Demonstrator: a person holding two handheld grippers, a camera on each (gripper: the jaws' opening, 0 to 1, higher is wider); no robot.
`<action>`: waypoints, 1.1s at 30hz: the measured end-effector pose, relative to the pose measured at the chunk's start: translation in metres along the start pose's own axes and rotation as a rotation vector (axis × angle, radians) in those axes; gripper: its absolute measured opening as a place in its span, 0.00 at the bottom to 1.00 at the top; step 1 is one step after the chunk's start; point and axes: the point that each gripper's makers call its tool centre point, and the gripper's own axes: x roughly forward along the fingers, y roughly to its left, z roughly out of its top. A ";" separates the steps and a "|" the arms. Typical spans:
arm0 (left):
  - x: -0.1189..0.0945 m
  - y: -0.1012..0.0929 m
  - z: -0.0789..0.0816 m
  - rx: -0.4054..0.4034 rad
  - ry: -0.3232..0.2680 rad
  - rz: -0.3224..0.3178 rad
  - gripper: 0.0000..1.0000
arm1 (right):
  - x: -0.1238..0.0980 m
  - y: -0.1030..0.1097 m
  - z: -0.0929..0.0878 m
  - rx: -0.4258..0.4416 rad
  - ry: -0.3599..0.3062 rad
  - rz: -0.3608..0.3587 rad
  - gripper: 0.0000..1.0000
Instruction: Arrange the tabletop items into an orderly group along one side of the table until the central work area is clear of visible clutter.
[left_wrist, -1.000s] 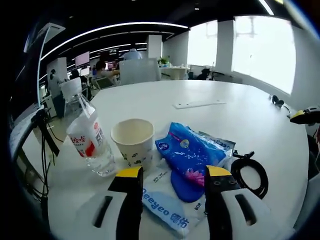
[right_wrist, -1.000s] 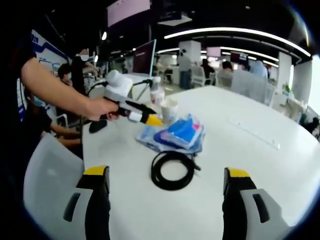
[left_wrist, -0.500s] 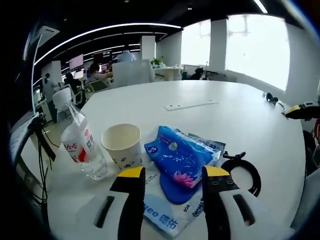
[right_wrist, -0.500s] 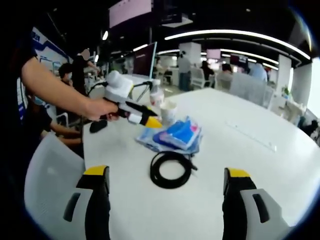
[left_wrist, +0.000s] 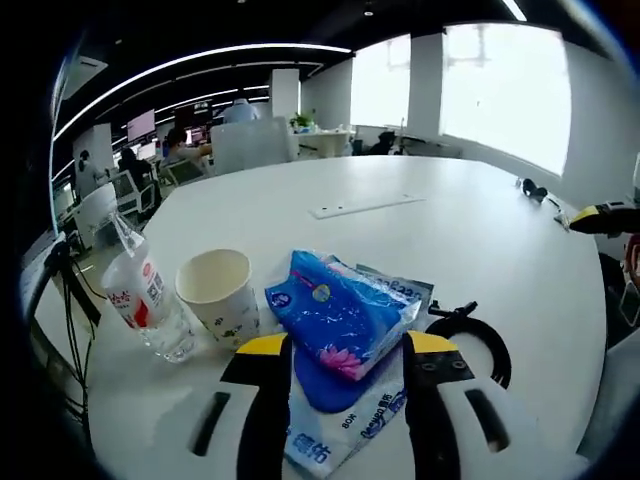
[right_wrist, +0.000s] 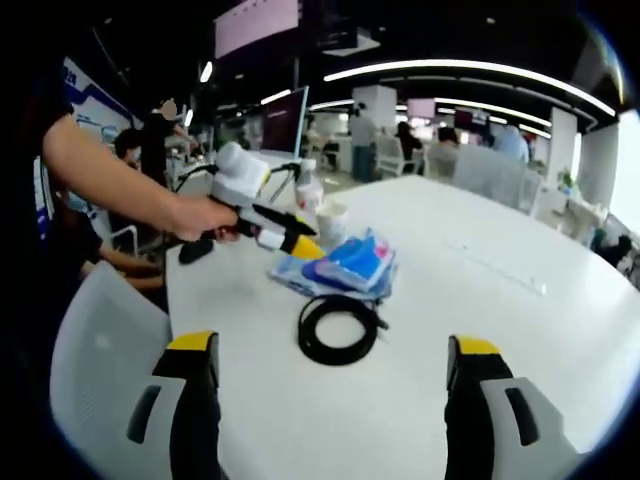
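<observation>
Standing paper cup (left_wrist: 222, 296), bottle (left_wrist: 143, 302) beside

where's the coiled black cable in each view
Left gripper view: the coiled black cable lies lower right, just right of the left tongs.
Right gripper view: it lies at centre, on the white table.
Shared landmark: the blue tissue pack beside it.
</observation>
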 end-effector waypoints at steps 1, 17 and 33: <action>0.001 -0.002 0.001 0.002 -0.001 -0.003 0.42 | -0.001 -0.001 -0.001 0.001 -0.001 -0.002 0.92; 0.020 -0.025 -0.006 0.034 0.032 -0.048 0.37 | -0.023 -0.009 -0.014 0.009 0.013 -0.038 0.92; 0.034 -0.037 -0.013 0.079 0.082 -0.094 0.17 | -0.042 -0.021 -0.029 0.017 0.032 -0.074 0.92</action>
